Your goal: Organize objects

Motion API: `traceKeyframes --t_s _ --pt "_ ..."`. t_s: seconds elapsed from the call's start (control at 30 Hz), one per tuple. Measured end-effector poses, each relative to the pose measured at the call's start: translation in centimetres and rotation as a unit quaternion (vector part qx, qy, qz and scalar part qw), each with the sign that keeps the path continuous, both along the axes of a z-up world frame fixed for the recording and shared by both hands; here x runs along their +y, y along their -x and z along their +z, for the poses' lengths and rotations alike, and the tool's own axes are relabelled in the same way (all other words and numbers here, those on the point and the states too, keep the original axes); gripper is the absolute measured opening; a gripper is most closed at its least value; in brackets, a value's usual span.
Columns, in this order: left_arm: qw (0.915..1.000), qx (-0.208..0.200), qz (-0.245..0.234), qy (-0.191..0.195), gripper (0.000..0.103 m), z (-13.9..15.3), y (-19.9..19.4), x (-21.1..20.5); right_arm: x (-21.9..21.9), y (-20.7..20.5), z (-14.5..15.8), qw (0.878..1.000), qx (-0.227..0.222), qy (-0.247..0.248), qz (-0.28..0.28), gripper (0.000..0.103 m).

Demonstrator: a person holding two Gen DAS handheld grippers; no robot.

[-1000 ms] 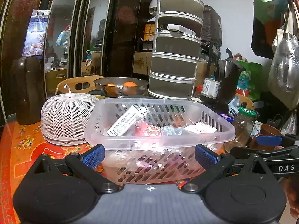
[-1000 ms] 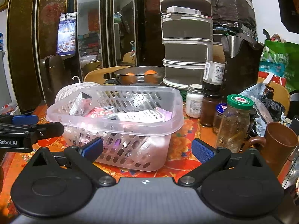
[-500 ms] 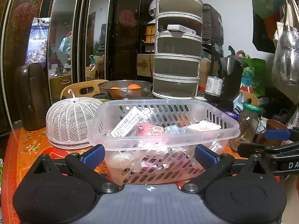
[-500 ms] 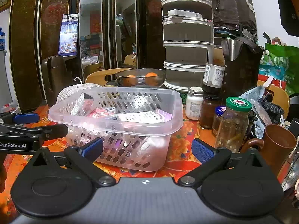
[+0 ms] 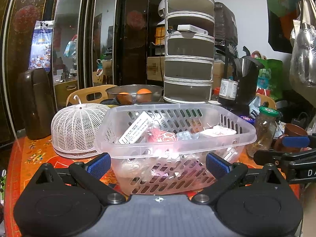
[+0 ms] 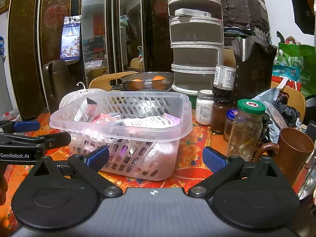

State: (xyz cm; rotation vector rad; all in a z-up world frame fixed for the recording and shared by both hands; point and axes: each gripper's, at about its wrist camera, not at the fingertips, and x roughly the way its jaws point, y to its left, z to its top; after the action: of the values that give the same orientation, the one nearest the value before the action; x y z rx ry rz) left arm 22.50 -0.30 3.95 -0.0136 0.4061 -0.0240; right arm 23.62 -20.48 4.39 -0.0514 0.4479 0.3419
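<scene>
On the table, near edge: two hand-held grippers side by side, both facing a clear basket.
Left gripper [image 5: 158,163]: jaws spread wide, blue pads either side of the basket's near wall, nothing held; whether the pads touch the basket cannot be told.
Right gripper [image 6: 155,158]: jaws spread wide, nothing held; its left pad lies in front of the basket's lower wall, its right pad over bare tablecloth.
Basket [image 5: 244,136]: clear slotted plastic, upright on the tablecloth, directly ahead of the left gripper and ahead-left of the right one.
Basket contents: white printed box [image 5: 136,127] leaning against the back wall; red-and-white packet [image 5: 165,137]; flat white packet [image 5: 217,132]; further small items lower down, too blurred to name.
Tablecloth [image 6: 197,138]: orange and red, flower pattern.
Mesh food cover [image 5: 77,128]: white dome, just beside the basket's left side.
Green-lidded jar [image 6: 246,126]: glass, right of the basket, apart from it.
Brown mug [image 6: 294,150]: right of the jar, near the table edge.
White jar [image 6: 203,106]: behind the basket's right corner, beside dark brown jars.
Metal bowl [image 5: 136,94]: behind the basket, holding two oranges.
Tiered rack [image 5: 189,55]: tall, round, behind the bowl; a white box lies on one upper tier.
Dark flask [image 5: 35,102]: far left, beyond the mesh cover.
</scene>
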Motion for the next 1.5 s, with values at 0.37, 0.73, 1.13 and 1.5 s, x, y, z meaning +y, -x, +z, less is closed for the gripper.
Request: traceKeyframes --t_s 0.37,0.73,1.13,1.5 --pt "1.0000 0.004 0.002 0.002 0.103 -0.15 -0.08 0.00 -0.26 0.00 -0.03 1.000 0.000 -0.002 -0.002 0.103" --pt "1.0000 0.007 0.003 0.004 0.103 -0.25 -0.09 0.05 -0.17 -0.02 -0.11 1.000 0.001 -0.001 0.001 0.103" --pt "0.9999 0.009 0.002 0.006 0.103 -0.36 -0.09 0.14 -0.08 0.04 -0.15 1.000 0.000 -0.001 0.002 0.103" --pt "0.9999 0.010 0.002 0.006 0.103 -0.36 -0.08 0.18 -0.06 0.06 -0.14 1.000 0.000 0.000 0.002 0.103"
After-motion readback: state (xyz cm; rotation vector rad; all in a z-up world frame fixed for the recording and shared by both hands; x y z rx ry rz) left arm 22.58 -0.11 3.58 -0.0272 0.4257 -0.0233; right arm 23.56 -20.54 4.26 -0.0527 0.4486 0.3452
